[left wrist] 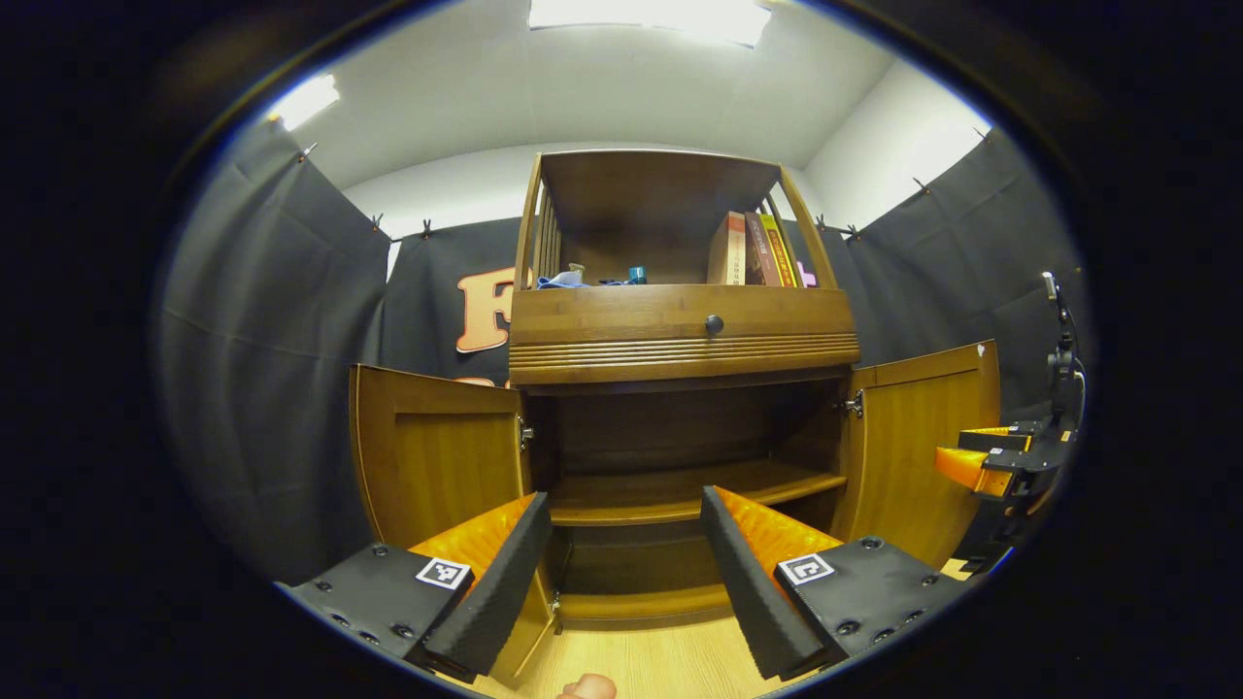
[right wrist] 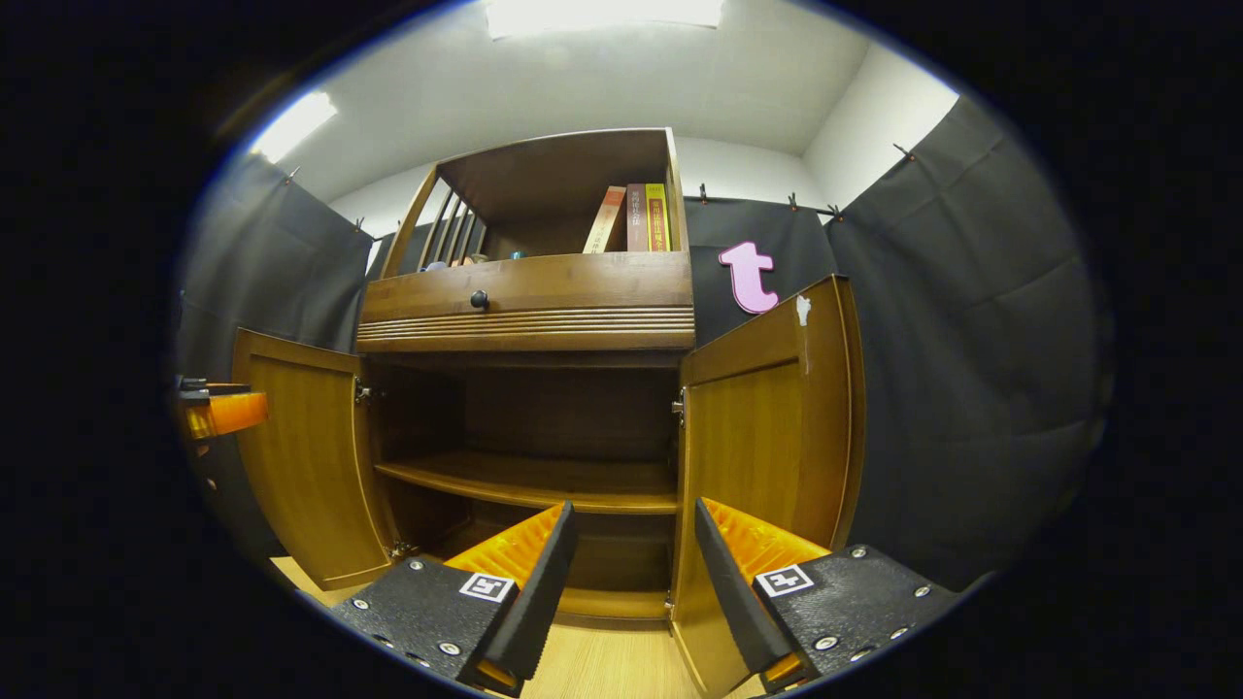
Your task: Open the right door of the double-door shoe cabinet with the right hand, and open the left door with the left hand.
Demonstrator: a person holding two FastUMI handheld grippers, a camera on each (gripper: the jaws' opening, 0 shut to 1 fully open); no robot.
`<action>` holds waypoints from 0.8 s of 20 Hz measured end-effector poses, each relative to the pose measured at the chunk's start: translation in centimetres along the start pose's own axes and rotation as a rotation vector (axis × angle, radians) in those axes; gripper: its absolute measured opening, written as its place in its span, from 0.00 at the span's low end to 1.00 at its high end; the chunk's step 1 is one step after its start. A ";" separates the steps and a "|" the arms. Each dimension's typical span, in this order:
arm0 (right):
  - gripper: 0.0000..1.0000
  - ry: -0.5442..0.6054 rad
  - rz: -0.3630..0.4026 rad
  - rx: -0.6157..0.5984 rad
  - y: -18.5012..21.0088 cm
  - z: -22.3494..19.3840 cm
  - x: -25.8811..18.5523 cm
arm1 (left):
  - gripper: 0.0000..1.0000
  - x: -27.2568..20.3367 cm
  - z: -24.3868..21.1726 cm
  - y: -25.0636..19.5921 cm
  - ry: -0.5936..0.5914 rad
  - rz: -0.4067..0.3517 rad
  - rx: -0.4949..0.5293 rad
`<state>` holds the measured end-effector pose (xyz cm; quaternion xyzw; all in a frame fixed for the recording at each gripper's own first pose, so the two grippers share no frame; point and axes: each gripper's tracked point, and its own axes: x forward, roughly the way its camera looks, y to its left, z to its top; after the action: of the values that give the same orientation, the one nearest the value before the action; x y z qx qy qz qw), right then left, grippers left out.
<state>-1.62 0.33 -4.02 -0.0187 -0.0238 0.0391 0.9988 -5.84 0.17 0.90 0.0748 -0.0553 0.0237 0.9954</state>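
While both doors (left wrist: 437, 456) gape, hand-held gripper (left wrist: 626, 515) faces shelf (left wrist: 680, 490).

Left gripper (left wrist: 623, 555): jaws spread wide apart, nothing between them, pointing forward and level. Right gripper (right wrist: 631, 573): jaws likewise parted, empty, pointing forward. In the left gripper view the right gripper (left wrist: 981, 466) shows at the far right edge; in the right gripper view the left gripper (right wrist: 218, 413) shows at the far left edge.
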 end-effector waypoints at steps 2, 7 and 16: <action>0.75 0.001 0.000 -0.004 -0.1 0.0 -0.2 | 1.00 -0.1 0.0 -0.1 0.002 -0.002 0.001; 0.75 -0.004 -0.006 -0.005 -0.5 0.2 -0.3 | 1.00 -0.2 -0.5 0.0 0.014 -0.001 -0.010; 0.75 0.006 -0.009 -0.005 -0.6 -0.5 -0.1 | 1.00 0.2 -1.1 0.4 0.035 0.005 -0.025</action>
<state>-1.60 -0.32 -4.47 -0.0213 -0.0212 0.0344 0.9990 -5.50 0.71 -0.09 0.0615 -0.0383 0.0266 0.9970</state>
